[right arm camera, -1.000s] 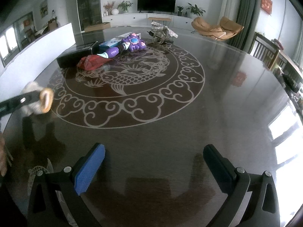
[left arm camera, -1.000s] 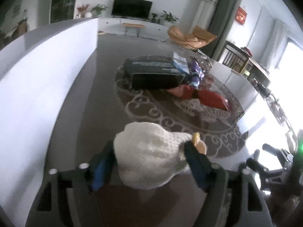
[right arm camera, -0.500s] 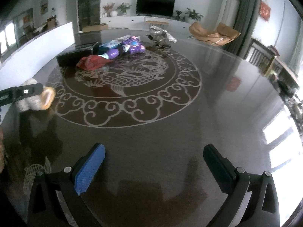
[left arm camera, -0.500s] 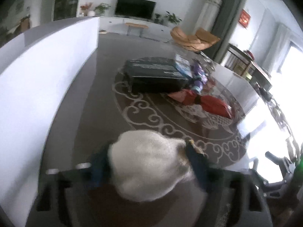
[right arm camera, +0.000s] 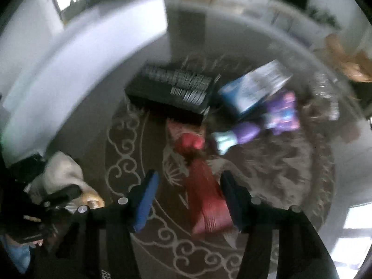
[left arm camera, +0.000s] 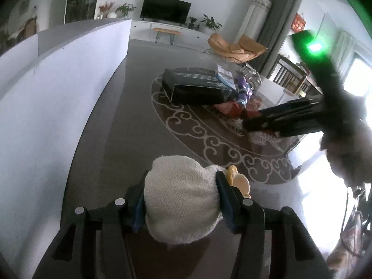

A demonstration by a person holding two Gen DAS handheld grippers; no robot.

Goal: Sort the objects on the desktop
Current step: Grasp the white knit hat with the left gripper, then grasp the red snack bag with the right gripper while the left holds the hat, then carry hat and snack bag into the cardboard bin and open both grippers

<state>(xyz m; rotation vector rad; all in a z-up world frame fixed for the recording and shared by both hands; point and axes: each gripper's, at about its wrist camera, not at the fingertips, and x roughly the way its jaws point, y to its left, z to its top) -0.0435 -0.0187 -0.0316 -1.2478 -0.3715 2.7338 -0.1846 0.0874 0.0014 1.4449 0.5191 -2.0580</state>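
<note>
Left tool (left arm camera: pixel 181 200) has just closed and now we grip the white knitted toy (left arm camera: pixel 181 197), near the black box (left arm camera: pixel 195 86). Right tool (right arm camera: pixel 188 200) has just narrowed around the red pouch (right arm camera: pixel 204 200) beside that box, not pressing it; we judge it goes next.

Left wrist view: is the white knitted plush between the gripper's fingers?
Yes, the white knitted plush sits squeezed between both fingers of the left gripper.
</note>
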